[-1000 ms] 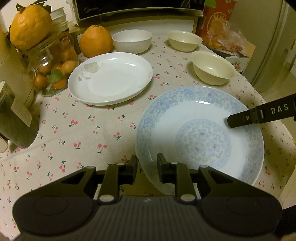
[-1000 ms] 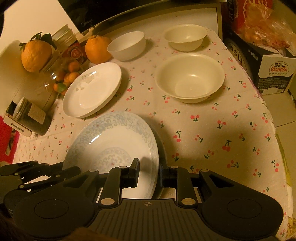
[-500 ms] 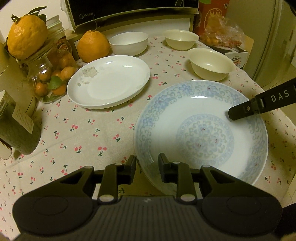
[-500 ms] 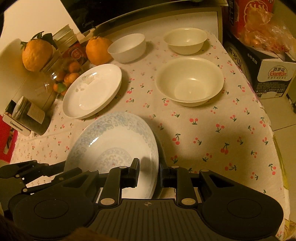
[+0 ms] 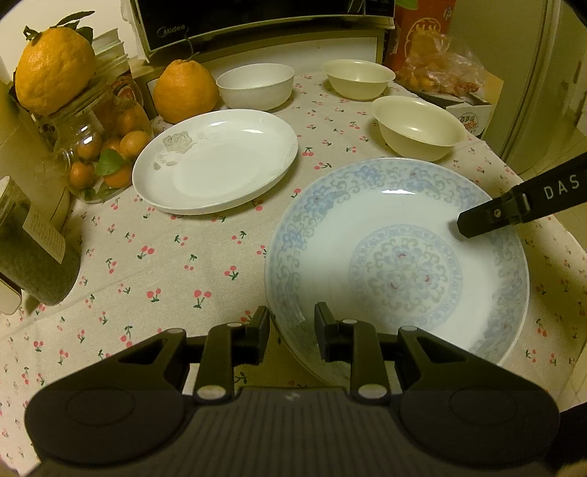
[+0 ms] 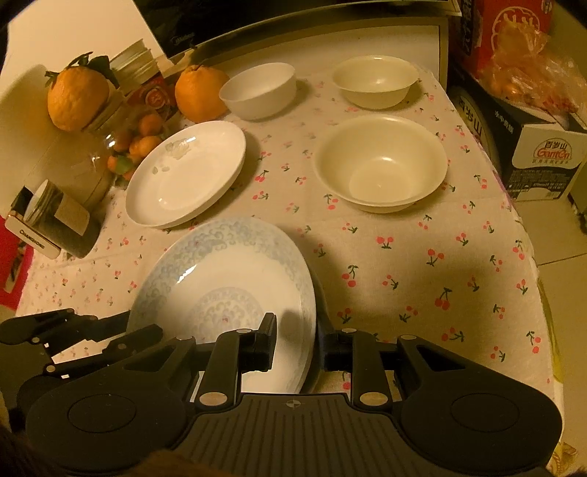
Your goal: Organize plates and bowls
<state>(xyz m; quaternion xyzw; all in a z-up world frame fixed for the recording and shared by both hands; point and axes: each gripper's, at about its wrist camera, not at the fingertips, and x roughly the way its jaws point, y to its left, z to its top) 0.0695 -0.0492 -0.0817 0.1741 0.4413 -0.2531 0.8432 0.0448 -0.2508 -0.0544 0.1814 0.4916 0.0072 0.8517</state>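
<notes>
A blue-patterned plate (image 5: 400,264) (image 6: 223,286) is held by both grippers just above the cherry-print tablecloth. My left gripper (image 5: 291,330) is shut on its near-left rim. My right gripper (image 6: 299,345) is shut on its right rim; one of its fingers (image 5: 488,216) shows over the plate in the left wrist view. A white plate (image 5: 216,161) (image 6: 187,176) lies behind to the left. A large cream bowl (image 5: 418,128) (image 6: 381,161), a small cream bowl (image 5: 357,79) (image 6: 374,80) and a white bowl (image 5: 256,86) (image 6: 258,90) stand further back.
A glass jar of small oranges (image 5: 102,146), two large citrus fruits (image 5: 55,69) (image 5: 183,90) and a dark jar (image 5: 25,249) stand along the left. A microwave (image 5: 256,18) is at the back. A carton and bagged fruit (image 6: 532,110) sit off the table's right edge.
The patterned plate, held by both grippers, has moved slightly forward toward the white plate and bowls. Both grips are unchanged.
</notes>
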